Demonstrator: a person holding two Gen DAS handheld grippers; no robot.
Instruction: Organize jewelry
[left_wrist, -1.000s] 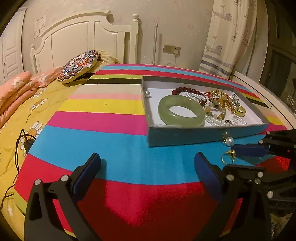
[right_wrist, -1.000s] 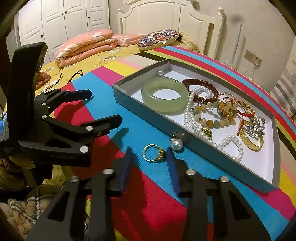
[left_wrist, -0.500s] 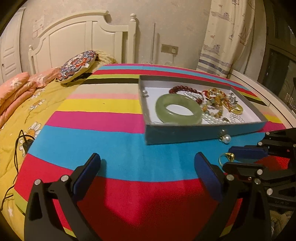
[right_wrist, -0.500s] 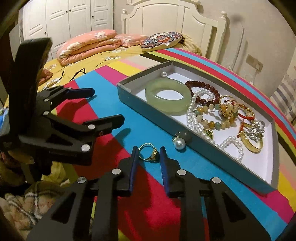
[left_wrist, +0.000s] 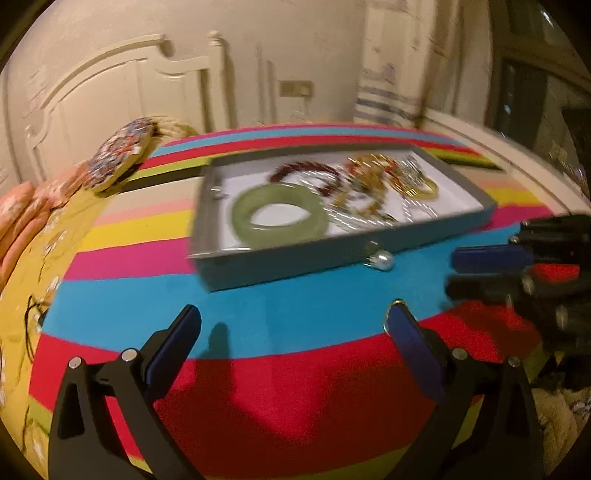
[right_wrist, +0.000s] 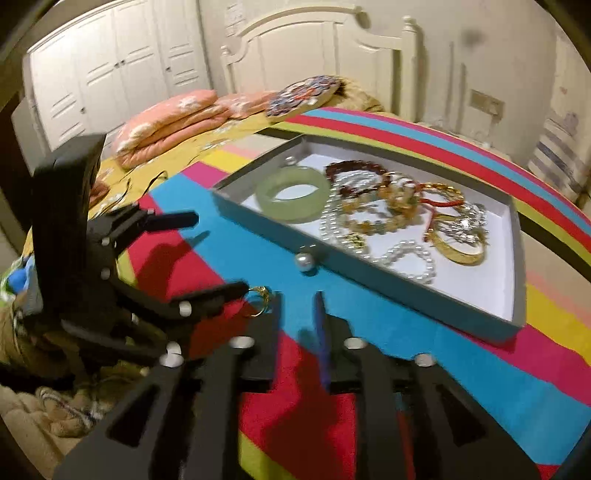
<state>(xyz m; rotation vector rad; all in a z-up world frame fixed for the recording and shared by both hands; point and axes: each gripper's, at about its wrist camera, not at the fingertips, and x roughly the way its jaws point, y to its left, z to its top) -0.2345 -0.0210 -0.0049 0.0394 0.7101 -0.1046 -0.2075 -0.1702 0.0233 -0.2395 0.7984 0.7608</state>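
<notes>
A grey tray (right_wrist: 369, 284) (left_wrist: 332, 258) on the striped cloth holds a green jade bangle (right_wrist: 292, 192) (left_wrist: 279, 215), pearl strands (right_wrist: 410, 254), a red bead bracelet and gold pieces. A pearl earring (right_wrist: 305, 261) (left_wrist: 382, 257) lies just outside the tray's front wall. A gold ring (right_wrist: 259, 301) lies on the cloth by the left gripper's right fingertip (left_wrist: 400, 314). My left gripper (left_wrist: 293, 325) is open and empty. My right gripper (right_wrist: 299, 314) stands narrowly parted beside the ring, holding nothing that shows.
The striped cloth (left_wrist: 295, 387) covers a round surface that drops off at its edges. A bed with pink quilts (right_wrist: 166, 125) and a patterned cushion (right_wrist: 303, 94) lies behind. A white headboard and wardrobe stand beyond.
Both views swung with motion blur. The right gripper, closed around the ring before, now sits to the ring's right; the ring lies on the cloth by the left gripper's fingertip.
</notes>
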